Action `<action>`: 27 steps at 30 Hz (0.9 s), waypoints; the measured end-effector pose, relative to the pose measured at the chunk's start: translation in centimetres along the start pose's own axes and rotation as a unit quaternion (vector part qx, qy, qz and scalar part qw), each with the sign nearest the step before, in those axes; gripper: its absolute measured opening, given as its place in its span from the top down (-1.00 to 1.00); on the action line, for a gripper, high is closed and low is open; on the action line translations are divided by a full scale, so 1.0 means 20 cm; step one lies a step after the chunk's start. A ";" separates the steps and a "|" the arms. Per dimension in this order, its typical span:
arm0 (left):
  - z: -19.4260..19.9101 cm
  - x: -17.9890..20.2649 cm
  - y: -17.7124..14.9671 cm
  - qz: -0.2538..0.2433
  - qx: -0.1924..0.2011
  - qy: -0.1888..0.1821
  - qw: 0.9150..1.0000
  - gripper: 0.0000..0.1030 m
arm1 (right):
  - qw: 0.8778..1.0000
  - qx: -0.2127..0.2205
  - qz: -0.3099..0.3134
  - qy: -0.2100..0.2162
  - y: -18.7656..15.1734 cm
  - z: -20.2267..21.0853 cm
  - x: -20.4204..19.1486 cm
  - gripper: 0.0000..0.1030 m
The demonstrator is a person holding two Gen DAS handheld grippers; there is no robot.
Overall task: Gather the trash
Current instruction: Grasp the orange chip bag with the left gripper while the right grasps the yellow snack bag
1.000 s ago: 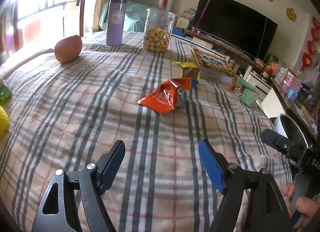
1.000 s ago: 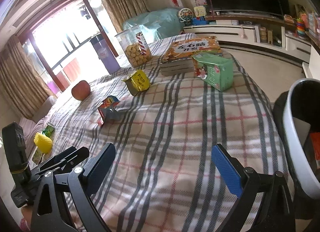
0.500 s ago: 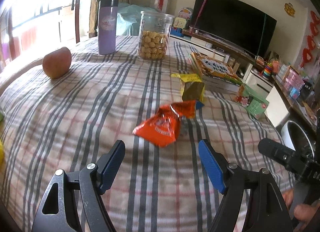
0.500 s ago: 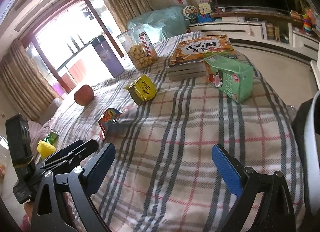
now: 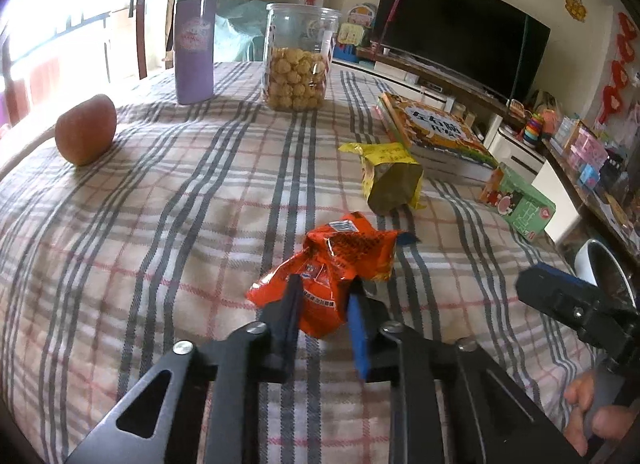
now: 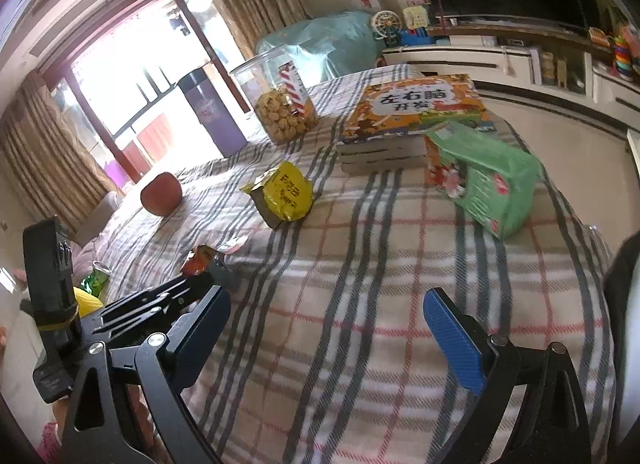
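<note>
While the left tool (image 5: 323,304) closes on the orange wrapper (image 5: 332,268), the yellow wrapper (image 5: 390,180) lies beyond.

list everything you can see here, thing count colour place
orange wrapper: 1, orange, near middle of the cloth, between the left gripper's closing jaws
yellow wrapper: 1, yellow, beyond the orange one, beside the books
books: small stack, orange cover on top, far right of the cloth
green box: 1, green, right edge, in front of the books
cookie jar: 1, clear, far side
tumbler: 1, purple, left of the jar
apple: 1, red, far left
checked cloth: 1, white with grey and red stripes, under everything
television: 1, black, against the wall
bin: 1, white rim, beyond the cloth's right edge
left gripper: 1, black with blue pads, on the orange wrapper
right gripper: 1, black with blue pads, open over bare cloth
</note>
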State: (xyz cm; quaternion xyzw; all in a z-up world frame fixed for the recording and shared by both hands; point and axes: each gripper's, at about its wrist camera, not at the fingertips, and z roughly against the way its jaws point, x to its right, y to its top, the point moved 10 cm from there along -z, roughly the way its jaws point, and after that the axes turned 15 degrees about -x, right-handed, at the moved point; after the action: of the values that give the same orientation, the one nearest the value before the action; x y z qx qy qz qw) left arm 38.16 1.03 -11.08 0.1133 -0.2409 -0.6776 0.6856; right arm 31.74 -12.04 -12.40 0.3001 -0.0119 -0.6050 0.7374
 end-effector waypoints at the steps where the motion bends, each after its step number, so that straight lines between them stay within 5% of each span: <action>1: 0.00 -0.01 0.00 0.002 0.001 0.000 1.000 0.73 | 1.000 -0.001 0.005 -0.002 0.01 -0.01 -0.01 -0.89; 18: 0.05 -0.16 -0.09 0.052 0.020 -0.026 0.998 0.85 | 0.999 -0.016 0.023 -0.026 0.25 -0.30 -0.11 -0.22; 21: 0.06 -0.17 -0.09 0.056 0.022 -0.031 0.998 0.85 | 0.999 -0.017 0.023 -0.036 0.30 -0.34 -0.12 0.03; 25: 0.06 -0.16 -0.09 0.051 0.022 -0.030 0.998 0.85 | 0.999 -0.026 0.020 -0.040 0.33 -0.38 -0.10 0.72; 27: 0.06 -0.16 -0.09 0.050 0.022 -0.029 0.998 0.86 | 0.999 -0.020 0.018 -0.031 0.32 -0.36 -0.10 0.76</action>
State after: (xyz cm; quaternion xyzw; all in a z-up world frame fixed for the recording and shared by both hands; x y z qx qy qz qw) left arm 36.09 4.35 -11.54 0.0962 -0.2811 -0.6401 0.7085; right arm 39.52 -6.56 -14.66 0.2656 -0.0282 -0.6006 0.7536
